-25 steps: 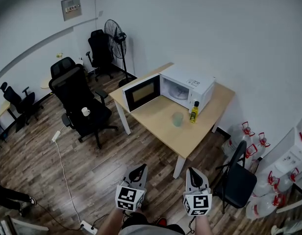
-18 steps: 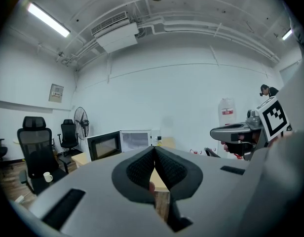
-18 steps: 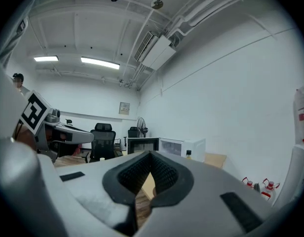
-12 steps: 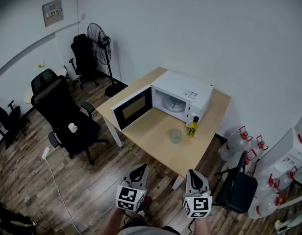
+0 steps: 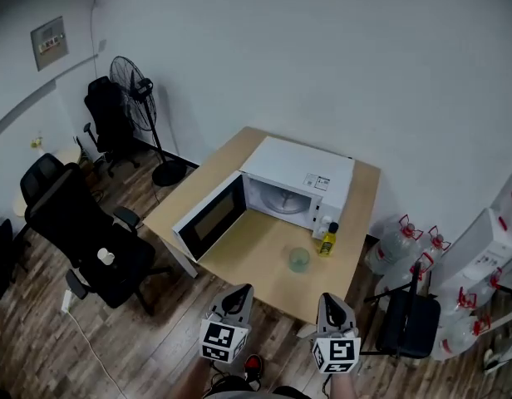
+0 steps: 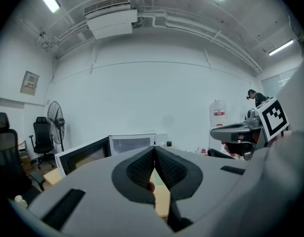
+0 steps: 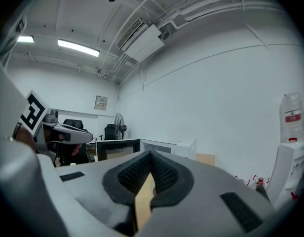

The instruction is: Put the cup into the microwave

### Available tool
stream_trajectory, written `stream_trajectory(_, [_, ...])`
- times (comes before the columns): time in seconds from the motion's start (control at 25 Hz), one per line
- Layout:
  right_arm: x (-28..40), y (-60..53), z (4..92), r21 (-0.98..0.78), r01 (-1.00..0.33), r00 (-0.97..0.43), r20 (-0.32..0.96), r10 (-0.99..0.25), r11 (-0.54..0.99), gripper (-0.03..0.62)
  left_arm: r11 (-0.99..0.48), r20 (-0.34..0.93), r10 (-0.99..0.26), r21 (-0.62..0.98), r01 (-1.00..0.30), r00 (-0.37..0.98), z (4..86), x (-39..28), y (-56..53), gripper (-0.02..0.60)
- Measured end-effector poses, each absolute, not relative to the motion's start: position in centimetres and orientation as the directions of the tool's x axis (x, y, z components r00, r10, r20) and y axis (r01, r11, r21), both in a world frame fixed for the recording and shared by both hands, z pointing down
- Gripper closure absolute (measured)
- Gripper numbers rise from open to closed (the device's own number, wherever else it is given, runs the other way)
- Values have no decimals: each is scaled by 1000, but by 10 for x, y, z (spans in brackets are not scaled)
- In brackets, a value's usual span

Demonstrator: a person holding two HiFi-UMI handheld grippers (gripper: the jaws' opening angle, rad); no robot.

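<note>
A: How are the two tools held?
B: The left tool [image 5: 237, 293] and the right tool [image 5: 328, 299] are held side by side, low in the head view, off the near edge of the desk [image 5: 256, 260]. Both are pointed about level, toward the desk. A marker cube is carried on the back of each.

A: Are they open?
B: No. The left tool's jaws are pressed together at the tips, and nothing is held between them. The same is seen on the right tool.

A: Where is the cup?
B: The cup [image 5: 298, 259] is stood upright on the desk, near the near edge and toward the right side. It is set in front of the microwave [image 5: 299, 171] and is touched by neither tool. A yellow bottle [image 5: 328, 238] with a dark cap is placed just beside it.

A: And the microwave?
B: It is set on the far right part of the desk, by the white wall. Its door [image 5: 208, 219] is swung wide open to the left, and the round plate inside can be seen.

A: What else is seen in the room?
B: A wood floor [image 5: 40, 347] is seen. A black office chair [image 5: 77, 227] with a small white thing [image 5: 106, 257] on its seat is placed at the left. A standing fan [image 5: 130, 75] is set past the desk's far left corner. A black folding chair [image 5: 408, 327] and big water jugs [image 5: 396, 246] are kept at the right.
</note>
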State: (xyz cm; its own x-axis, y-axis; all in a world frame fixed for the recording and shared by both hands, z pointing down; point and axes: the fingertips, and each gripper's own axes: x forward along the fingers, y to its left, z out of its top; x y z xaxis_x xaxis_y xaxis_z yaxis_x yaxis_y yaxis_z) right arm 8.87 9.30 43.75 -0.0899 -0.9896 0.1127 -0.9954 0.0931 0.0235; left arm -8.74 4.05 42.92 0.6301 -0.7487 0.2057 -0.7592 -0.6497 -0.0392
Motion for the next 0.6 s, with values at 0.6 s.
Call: stream_trajectory(0.6, [89,14,490,14,-1000,16,195,-981,-13,577,-728,270,-663,-17,-685,698,475,-84,-51,558])
